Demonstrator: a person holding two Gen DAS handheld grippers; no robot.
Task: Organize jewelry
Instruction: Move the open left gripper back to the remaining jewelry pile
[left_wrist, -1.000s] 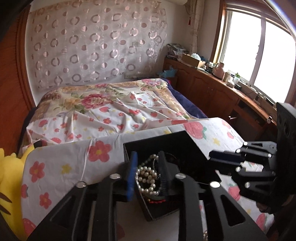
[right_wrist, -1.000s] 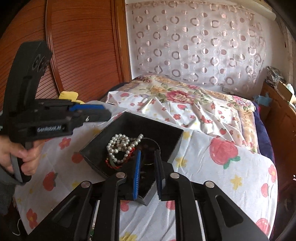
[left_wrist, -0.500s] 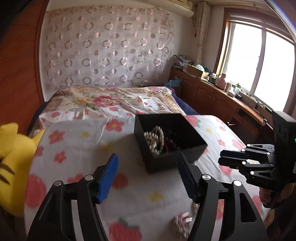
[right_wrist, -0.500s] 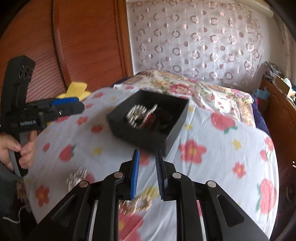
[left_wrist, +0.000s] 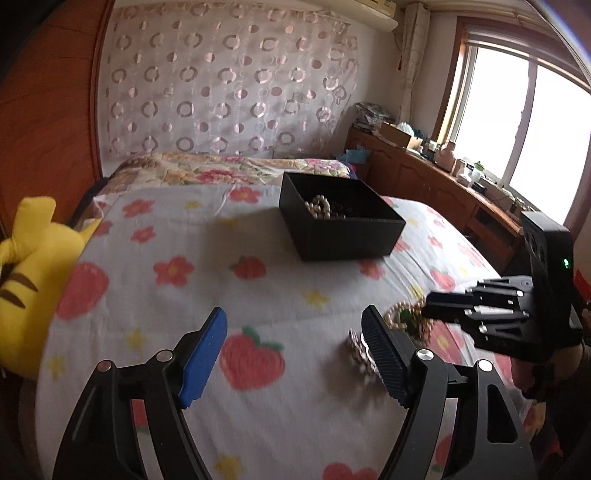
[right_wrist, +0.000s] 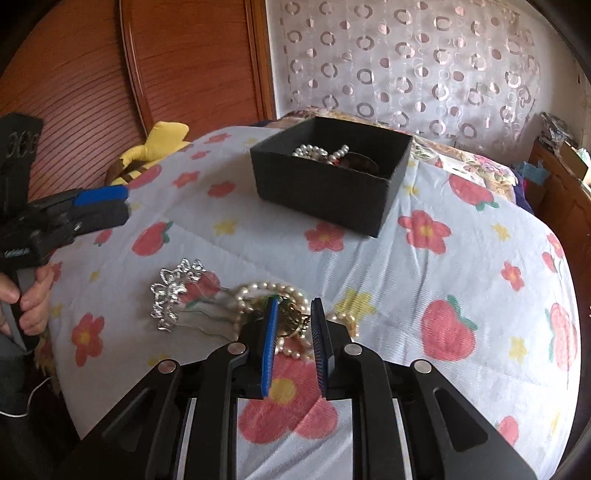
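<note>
Right gripper (right_wrist: 293, 325), jaws narrowly apart and empty, poised over the pearls (right_wrist: 273, 295) and gold piece on the cloth (right_wrist: 461, 280); left gripper (left_wrist: 295, 336) wide, empty, near the silver comb (right_wrist: 173, 291). Box (right_wrist: 325, 192) well beyond, already holding pearls. Seemingly mid-pickup: next, lower, pinch one strand, carry to box.

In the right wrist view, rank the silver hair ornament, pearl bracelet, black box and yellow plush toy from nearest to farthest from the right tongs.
1. Pearl bracelet: at the tips of the right tongs.
2. Silver hair ornament: on the cloth, to their left.
3. Black box: ahead, mid-table.
4. Yellow plush toy: far left edge.
</note>
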